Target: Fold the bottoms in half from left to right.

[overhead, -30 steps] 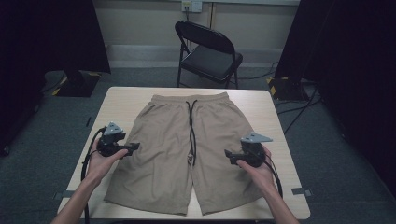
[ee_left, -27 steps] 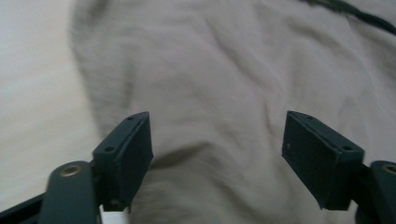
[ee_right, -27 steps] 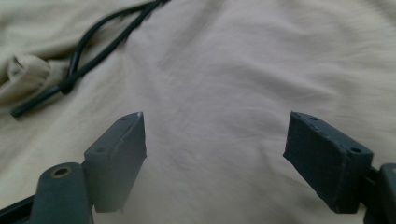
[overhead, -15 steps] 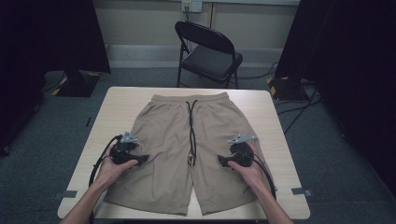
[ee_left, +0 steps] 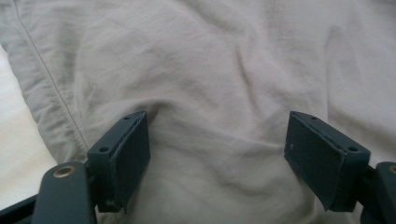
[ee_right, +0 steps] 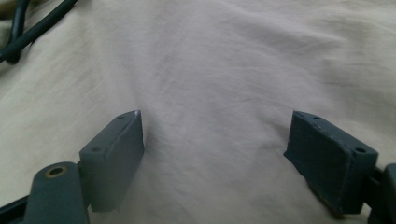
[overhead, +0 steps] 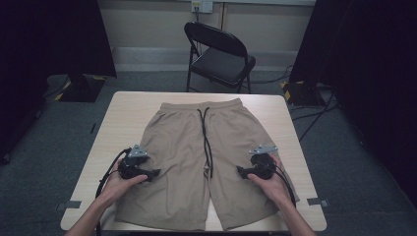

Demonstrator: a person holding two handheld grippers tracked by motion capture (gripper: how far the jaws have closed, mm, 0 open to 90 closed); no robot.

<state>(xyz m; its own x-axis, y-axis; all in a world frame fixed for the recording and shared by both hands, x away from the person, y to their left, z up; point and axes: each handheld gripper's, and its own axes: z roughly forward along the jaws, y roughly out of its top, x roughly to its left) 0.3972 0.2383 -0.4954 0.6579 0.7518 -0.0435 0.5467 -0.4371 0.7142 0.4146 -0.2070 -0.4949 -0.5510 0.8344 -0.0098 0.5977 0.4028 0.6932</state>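
Note:
A pair of tan shorts with a black drawstring lies flat on the table, waistband at the far side. My left gripper rests on the left leg of the shorts, jaws wide open and pressed down on the cloth, which bulges slightly between them. The right gripper sits on the right leg, also open, with smooth fabric between its jaws. Both point inward toward the crotch seam. A stretch of the drawstring shows at the upper left of the right gripper view.
The light wooden table has bare margins on both sides of the shorts. A black folding chair stands behind the far edge. Dark curtains flank the room, and cables lie on the floor at the right.
Both grippers came down and inward from the outer edges of the legs onto the cloth, moving slightly nearer to the person.

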